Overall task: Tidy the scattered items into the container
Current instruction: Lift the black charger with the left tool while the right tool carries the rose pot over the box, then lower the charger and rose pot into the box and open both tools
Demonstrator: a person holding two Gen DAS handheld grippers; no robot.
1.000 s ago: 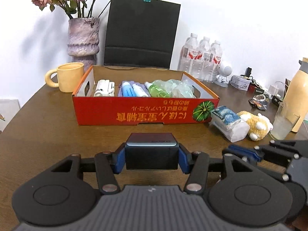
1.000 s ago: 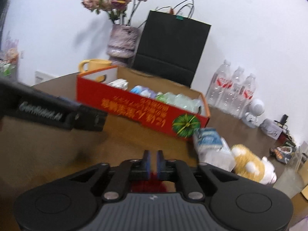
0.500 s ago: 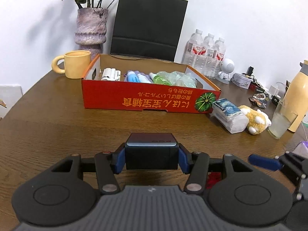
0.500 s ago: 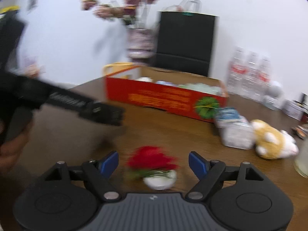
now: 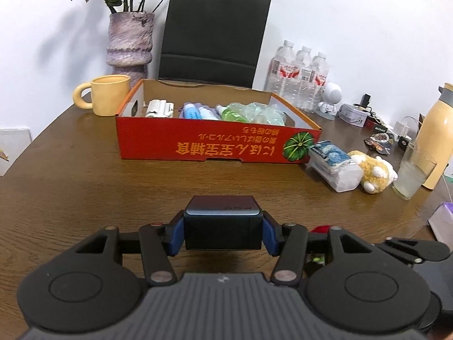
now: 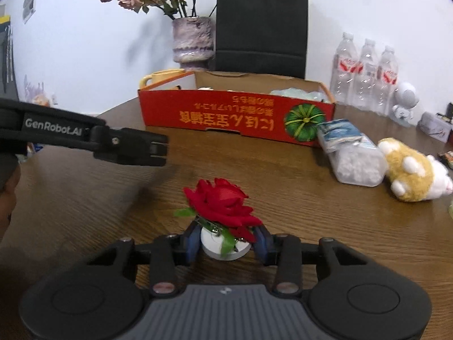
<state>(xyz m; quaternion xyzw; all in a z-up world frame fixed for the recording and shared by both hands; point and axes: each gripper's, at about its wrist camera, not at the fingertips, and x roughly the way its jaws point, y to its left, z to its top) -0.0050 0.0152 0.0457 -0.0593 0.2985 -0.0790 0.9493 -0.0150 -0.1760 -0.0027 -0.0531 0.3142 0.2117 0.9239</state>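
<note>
At the near edge of a round wooden table, the right tongs have just been closing around a red rose ornament on a white round base, its blue fingers flanking that base; whether the pads already press on it cannot be told. The ornament stands on the table, well short of the red cardboard box that sits toward the far edge. The left tongs are clamped on a dark rectangular block, held above the wood near the front edge. Inside the box lie a white case, blue-capped tubes and crumpled green plastic bags. Just beside the box's right corner lies a tissue pack, touching a yellow plush toy. A yellow mug stands by the box's far left corner, with a purple vase of dried roses and a black paper bag behind. Three water bottles line the far right edge.
</note>
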